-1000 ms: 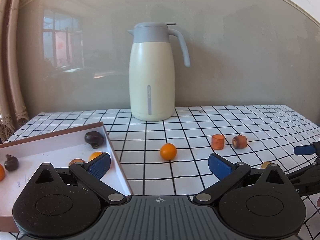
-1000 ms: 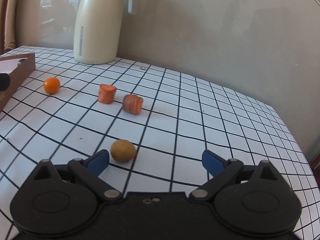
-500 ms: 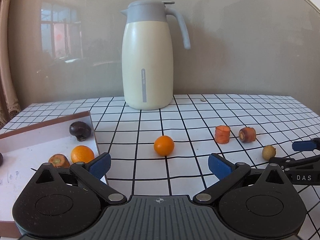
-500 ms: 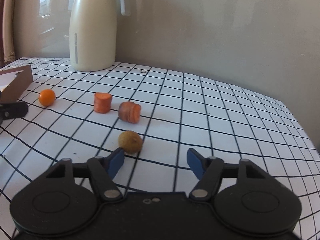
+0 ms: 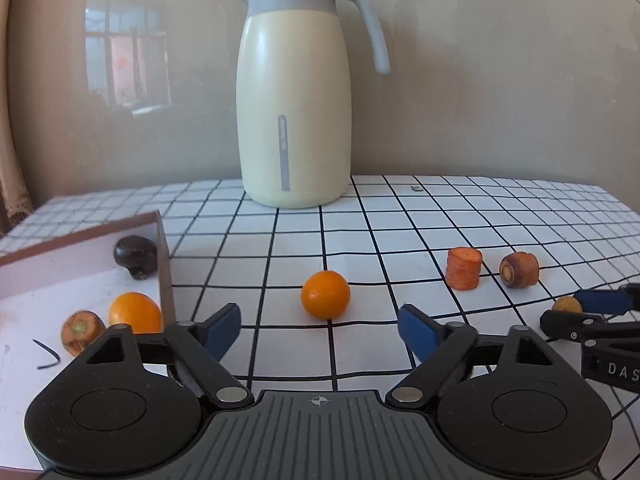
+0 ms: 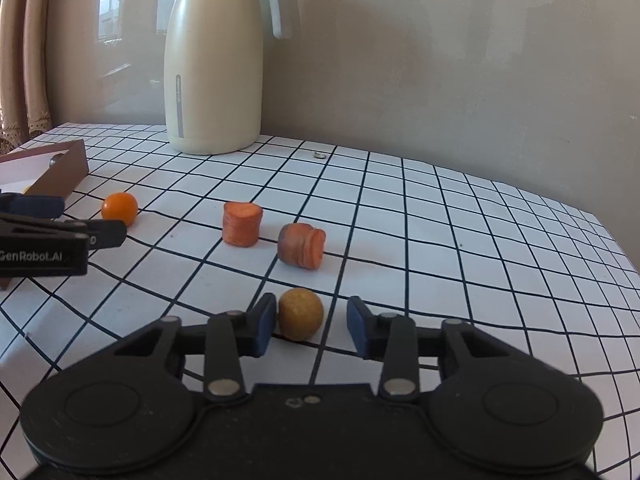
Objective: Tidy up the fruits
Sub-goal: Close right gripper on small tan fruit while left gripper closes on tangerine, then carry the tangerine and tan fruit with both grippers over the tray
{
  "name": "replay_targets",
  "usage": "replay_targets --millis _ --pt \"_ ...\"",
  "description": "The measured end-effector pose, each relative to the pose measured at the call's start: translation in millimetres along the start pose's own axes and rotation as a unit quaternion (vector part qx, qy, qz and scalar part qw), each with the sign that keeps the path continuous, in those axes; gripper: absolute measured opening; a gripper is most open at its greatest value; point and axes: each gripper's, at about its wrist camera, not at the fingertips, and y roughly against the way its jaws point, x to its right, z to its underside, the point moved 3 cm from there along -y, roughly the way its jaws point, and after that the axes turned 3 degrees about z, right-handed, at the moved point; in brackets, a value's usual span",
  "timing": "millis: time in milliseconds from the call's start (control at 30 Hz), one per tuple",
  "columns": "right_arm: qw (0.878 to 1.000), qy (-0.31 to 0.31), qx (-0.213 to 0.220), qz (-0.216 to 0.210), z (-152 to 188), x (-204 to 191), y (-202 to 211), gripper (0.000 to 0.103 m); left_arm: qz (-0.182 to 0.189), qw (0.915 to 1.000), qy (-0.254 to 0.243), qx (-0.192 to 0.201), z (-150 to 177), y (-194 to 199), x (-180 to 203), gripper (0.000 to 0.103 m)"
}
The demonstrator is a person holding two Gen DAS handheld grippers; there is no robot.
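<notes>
A small orange fruit (image 5: 325,294) lies on the checked table just ahead of my open left gripper (image 5: 320,326); it also shows in the right wrist view (image 6: 119,208). A small yellow-brown round fruit (image 6: 300,313) sits between the fingers of my right gripper (image 6: 311,322). The left pad touches it and the right pad stands a little apart, so the jaws are narrowed but not shut. The brown box (image 5: 162,256) at the left holds an orange (image 5: 134,312), a carrot piece (image 5: 81,330) and a dark fruit (image 5: 135,252).
Two carrot chunks (image 6: 242,224) (image 6: 301,245) lie on the table beyond the right gripper. A cream thermos jug (image 5: 294,96) stands at the back by the wall. The table's right edge (image 6: 616,236) drops off. A curtain (image 6: 24,48) hangs at the far left.
My right gripper moved forward around the yellow-brown fruit and narrowed its jaws. My left gripper moved forward and right toward the loose orange fruit, staying open.
</notes>
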Motion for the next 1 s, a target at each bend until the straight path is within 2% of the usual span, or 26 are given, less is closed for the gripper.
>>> replay_targets --millis 133,367,433,500,567,633,700,1000 --pt "1.000 0.005 0.003 -0.004 -2 -3 -3 0.017 0.001 1.0000 0.002 -0.002 -3 -6 1 0.084" --pt "1.000 -0.012 0.002 -0.005 -2 8 -5 0.017 -0.006 0.9998 -0.015 -0.014 -7 -17 14 0.083" --pt "1.000 -0.015 0.001 -0.006 -2 10 -6 0.017 0.000 0.9997 -0.010 -0.021 -9 -20 16 0.067" --pt "1.000 -0.016 0.001 -0.006 -3 11 -6 0.017 -0.004 0.9995 -0.013 -0.030 -10 -26 18 0.058" --pt "1.000 -0.017 0.000 -0.008 -3 12 -7 0.017 -0.005 0.9991 -0.011 -0.039 -10 -32 18 0.054" --pt "1.000 -0.017 -0.002 -0.011 -4 12 -8 0.017 -0.009 0.9992 -0.011 -0.037 -12 -34 19 0.040" --pt "1.000 -0.020 -0.002 -0.014 -4 13 -9 0.017 -0.012 0.9992 -0.016 -0.036 -13 -36 22 0.031" --pt "0.999 -0.034 -0.005 -0.014 -1 16 -2 0.017 0.005 0.9995 -0.028 -0.016 -11 -22 34 0.031"
